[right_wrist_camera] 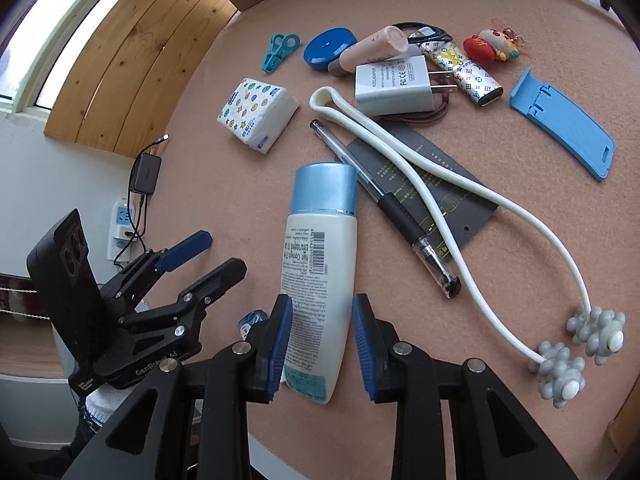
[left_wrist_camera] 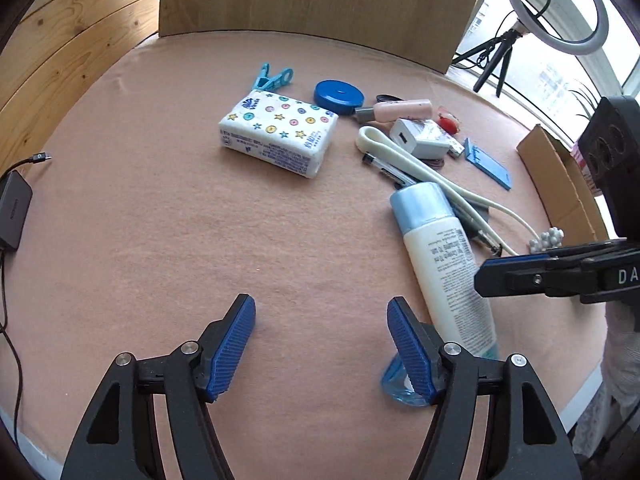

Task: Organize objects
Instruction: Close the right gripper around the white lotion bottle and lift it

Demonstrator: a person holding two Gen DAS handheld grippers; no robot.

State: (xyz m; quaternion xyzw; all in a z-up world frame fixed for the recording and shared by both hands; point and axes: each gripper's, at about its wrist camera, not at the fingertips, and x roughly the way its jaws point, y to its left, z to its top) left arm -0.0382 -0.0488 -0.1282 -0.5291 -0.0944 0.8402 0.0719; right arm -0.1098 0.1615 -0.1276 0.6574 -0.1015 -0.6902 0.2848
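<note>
Pink cloth covered the counter (left_wrist_camera: 140, 208), and nearly everything on it lay loose and unsorted, so the organizing looked barely begun: the cardboard box (left_wrist_camera: 556, 176) at the counter's far right edge showed nothing inside from this angle.

Largest of the things, the white lotion bottle (right_wrist_camera: 320, 276) with its pale blue cap lay on its side near the front edge, label up, its base between the pads of the right tongs (right_wrist_camera: 320, 344). Those tongs were clenched on it, both blue pads against the bottle's sides, so this seemed the piece being dealt with first. The left tongs (left_wrist_camera: 320, 344) hung released over bare cloth just beside the bottle, nothing between their pads.

Next in size, the white roller massager (right_wrist_camera: 440, 200) curved across a dark card and a pen (right_wrist_camera: 384, 200). The tissue pack (left_wrist_camera: 280, 136) sat apart. Smaller still, the blue phone stand (right_wrist_camera: 564, 120), charger (right_wrist_camera: 392, 84), tape measure (right_wrist_camera: 328, 48), pink tube, clip and keychain were clustered at the back, all awaiting sorting.
</note>
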